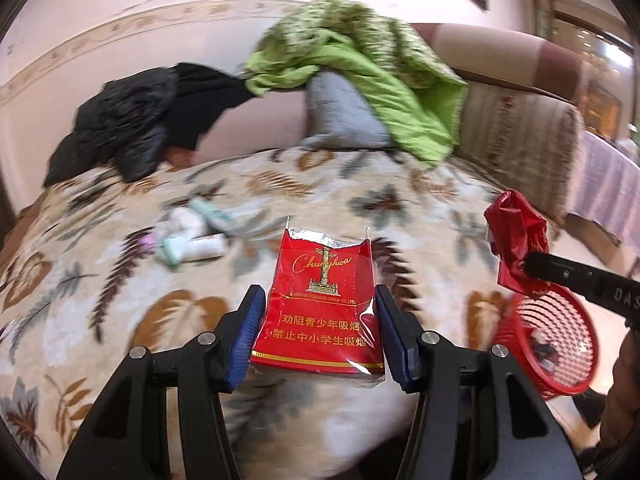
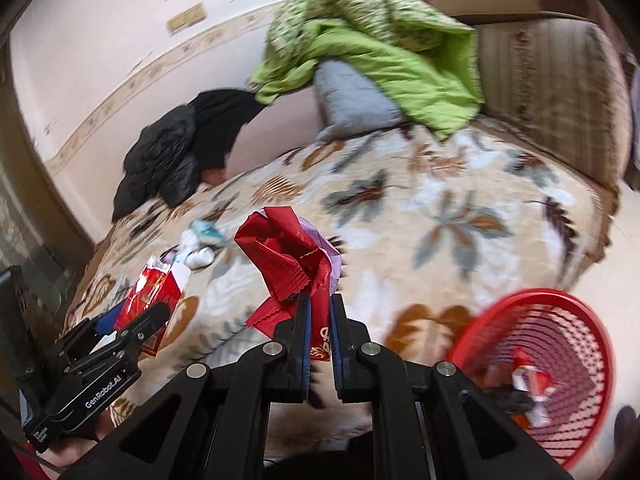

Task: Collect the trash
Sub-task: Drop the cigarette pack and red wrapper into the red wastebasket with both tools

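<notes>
Left gripper (image 1: pixel 320 320) clamps torn-open red cigarette pack (image 1: pixel 320 304); right gripper (image 2: pixel 320 312) pinches crumpled, perhaps foil, wrapper (image 2: pixel 288 260)

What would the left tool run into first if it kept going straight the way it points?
Probably the floral bedspread, perhaps near the small pile of white and teal wrappers. The left tool, gripping a red cigarette pack, angles downward at the bed. Depth is unclear in this blurred view.

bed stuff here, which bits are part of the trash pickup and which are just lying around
Part of the job:
- red cigarette pack, clamped in the left gripper
- crumpled red wrapper, pinched in the right gripper
- red mesh basket with scraps already inside
- white and teal litter on the bedspread

Just lying about:
- green quilt
- grey pillow
- black jacket
</notes>
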